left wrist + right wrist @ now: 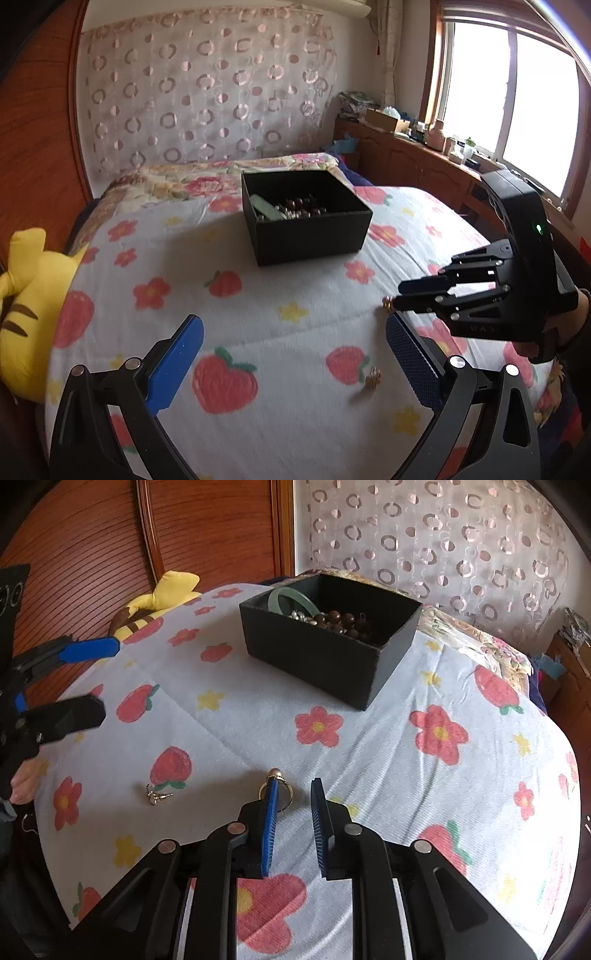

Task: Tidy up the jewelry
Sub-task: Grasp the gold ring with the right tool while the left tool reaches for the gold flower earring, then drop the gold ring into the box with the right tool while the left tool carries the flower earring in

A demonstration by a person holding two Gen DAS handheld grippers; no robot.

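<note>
A black open box [314, 240] [325, 657] stands on the flowered bedsheet; it holds a green bangle [295, 598], brown beads [343, 622] and silvery beads. A gold hoop earring with a pearl bead [275, 773] [387, 302] lies on the sheet right at my right gripper [294, 794] [399, 295]. The jaws stand narrowly apart. The left pad [271, 801] covers part of the hoop, and the hoop's right edge shows in the gap. A small gold earring [373, 380] [157, 797] lies loose near my left gripper [295, 332] [99, 679], which is wide open and holds nothing.
A yellow striped plush toy [26, 295] [162, 594] lies at the bed's edge by the wooden headboard [92, 554]. A patterned curtain [207, 92] hangs behind the bed. A wooden cabinet with clutter [424, 147] runs under the window. A hand [583, 306] holds the right gripper.
</note>
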